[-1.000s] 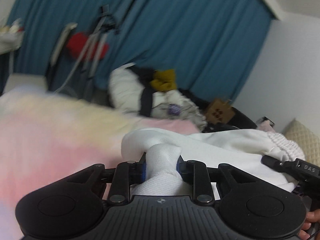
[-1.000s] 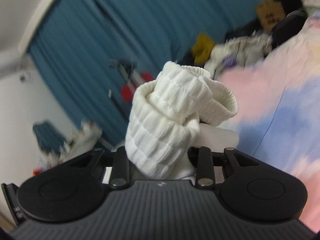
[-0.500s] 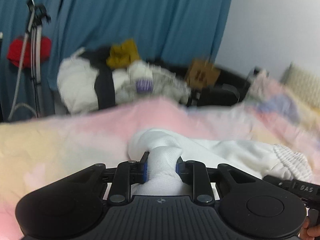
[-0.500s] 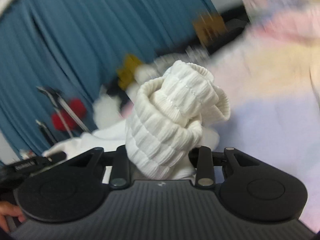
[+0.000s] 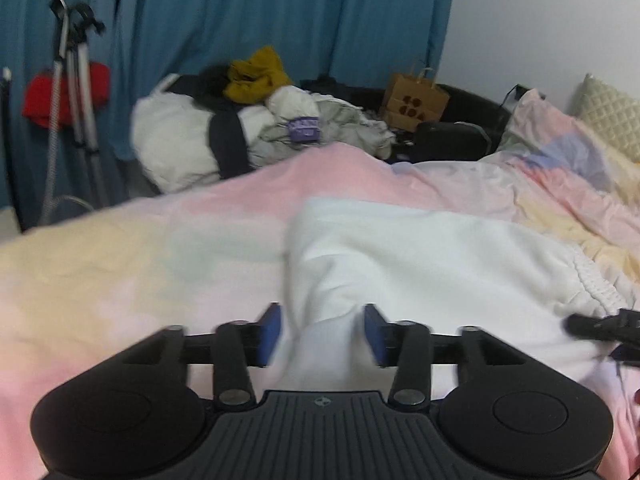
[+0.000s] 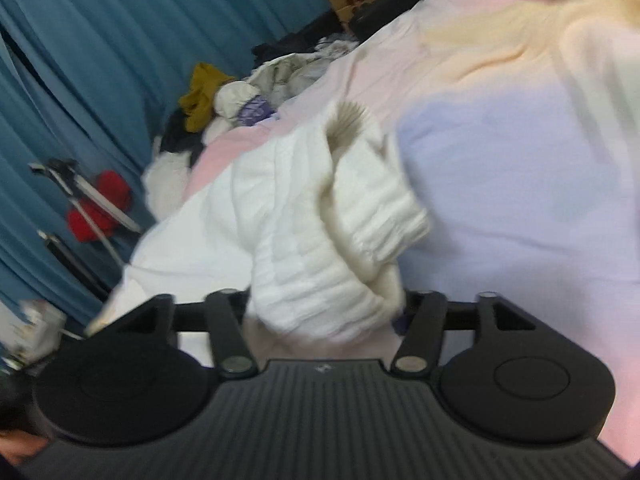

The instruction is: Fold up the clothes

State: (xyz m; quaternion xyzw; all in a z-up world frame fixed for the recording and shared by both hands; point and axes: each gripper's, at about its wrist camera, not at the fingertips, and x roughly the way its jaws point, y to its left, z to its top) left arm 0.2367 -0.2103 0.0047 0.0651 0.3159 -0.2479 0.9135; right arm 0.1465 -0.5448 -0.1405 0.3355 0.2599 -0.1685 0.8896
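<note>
White garment point(image 5: 420, 264) lies on the pastel bedspread point(image 5: 120, 272), long axis left-right, one end between the wide-open left gripper point(image 5: 320, 330), ribbed end inside the parted right gripper point(image 6: 326, 308).

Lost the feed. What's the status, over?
Left tool open, cloth between pads. Right tool cannot tell, ribbed cuff bunched there. White garment on bed. Nothing blocking.

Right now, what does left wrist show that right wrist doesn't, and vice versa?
Left wrist only: the left gripper open, blue pads apart around white fabric, and a quilted pillow. Right wrist only: the right gripper with the garment's ribbed cuff bunched between its fingers; too blurred to tell if clamped. Both: white garment, pastel bedding, blue curtain, tripod, paper bag.
</note>
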